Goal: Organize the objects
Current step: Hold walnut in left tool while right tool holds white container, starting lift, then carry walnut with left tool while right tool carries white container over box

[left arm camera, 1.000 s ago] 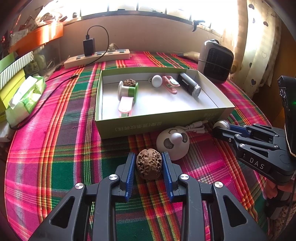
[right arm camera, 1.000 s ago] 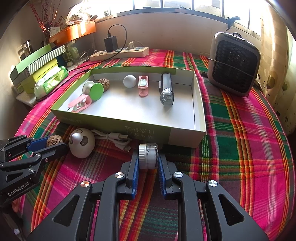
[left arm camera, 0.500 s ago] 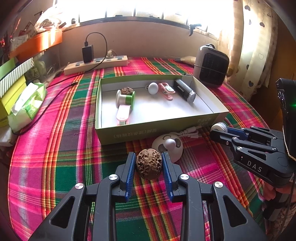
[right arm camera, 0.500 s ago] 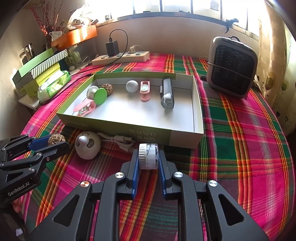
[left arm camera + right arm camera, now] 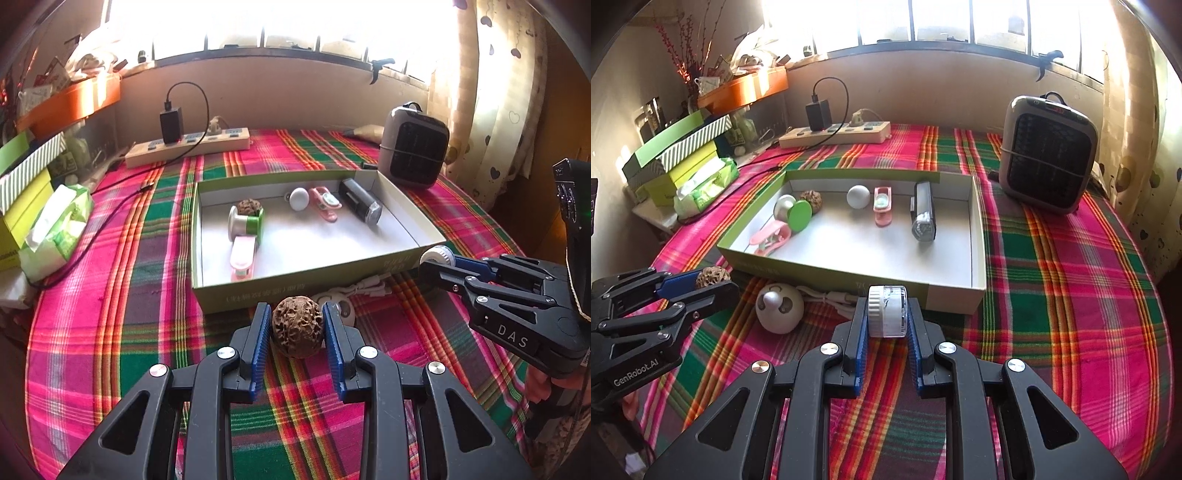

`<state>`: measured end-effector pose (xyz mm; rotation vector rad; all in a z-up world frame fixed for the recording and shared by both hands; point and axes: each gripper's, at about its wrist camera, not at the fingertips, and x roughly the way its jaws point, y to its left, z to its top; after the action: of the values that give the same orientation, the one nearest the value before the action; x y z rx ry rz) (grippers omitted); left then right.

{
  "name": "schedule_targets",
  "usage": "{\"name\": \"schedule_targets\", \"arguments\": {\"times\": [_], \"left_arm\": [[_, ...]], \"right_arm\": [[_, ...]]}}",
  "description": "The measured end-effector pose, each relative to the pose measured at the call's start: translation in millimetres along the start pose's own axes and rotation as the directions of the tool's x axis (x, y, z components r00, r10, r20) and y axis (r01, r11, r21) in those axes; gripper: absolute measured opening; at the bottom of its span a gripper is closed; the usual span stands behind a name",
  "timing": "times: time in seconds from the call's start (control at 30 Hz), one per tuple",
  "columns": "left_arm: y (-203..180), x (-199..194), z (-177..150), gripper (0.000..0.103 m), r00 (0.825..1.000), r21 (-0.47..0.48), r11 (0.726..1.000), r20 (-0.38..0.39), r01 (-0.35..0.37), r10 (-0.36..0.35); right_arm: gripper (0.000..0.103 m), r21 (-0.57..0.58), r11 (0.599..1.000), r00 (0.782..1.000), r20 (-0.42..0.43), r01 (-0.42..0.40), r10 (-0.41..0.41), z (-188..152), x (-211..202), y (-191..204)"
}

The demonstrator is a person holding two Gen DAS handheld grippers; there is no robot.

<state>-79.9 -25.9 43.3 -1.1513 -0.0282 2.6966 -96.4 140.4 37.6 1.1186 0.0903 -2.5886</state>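
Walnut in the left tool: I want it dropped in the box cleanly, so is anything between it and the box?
Only the box's near wall lies ahead of the walnut; the round white gadget sits slightly right.

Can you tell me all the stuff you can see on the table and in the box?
box: 1, green, mid-table
walnut: 2, brown; one held, one in box
small jar: 1, white-clear, held
clips: 2, pink, in box
flashlight: 1, black, in box
ball: 1, white, in box
round gadget: 1, white, before box
heater: 1, grey, right
power strip: 1, beige, back
tablecloth: 1, plaid
left gripper: shut on walnut
right gripper: shut on small jar
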Motion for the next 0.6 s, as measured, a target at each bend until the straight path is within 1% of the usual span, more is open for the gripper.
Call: {"name": "schedule_targets", "arguments": {"times": [0.37, 0.6], "left_arm": [[-2, 9, 19, 0.027, 1.0, 0.013, 1.0, 0.012, 0.01, -0.01], [-3, 24, 31, 0.027, 1.0, 0.028, 1.0, 0.0, 0.009, -0.009]], "right_arm": [[0.02, 0.007, 1.0, 1.0, 0.015, 0.008, -0.008, 14, 1, -4], [0.02, 0.013, 1.0, 1.0, 0.013, 0.013, -0.014, 24, 10, -11]]}}
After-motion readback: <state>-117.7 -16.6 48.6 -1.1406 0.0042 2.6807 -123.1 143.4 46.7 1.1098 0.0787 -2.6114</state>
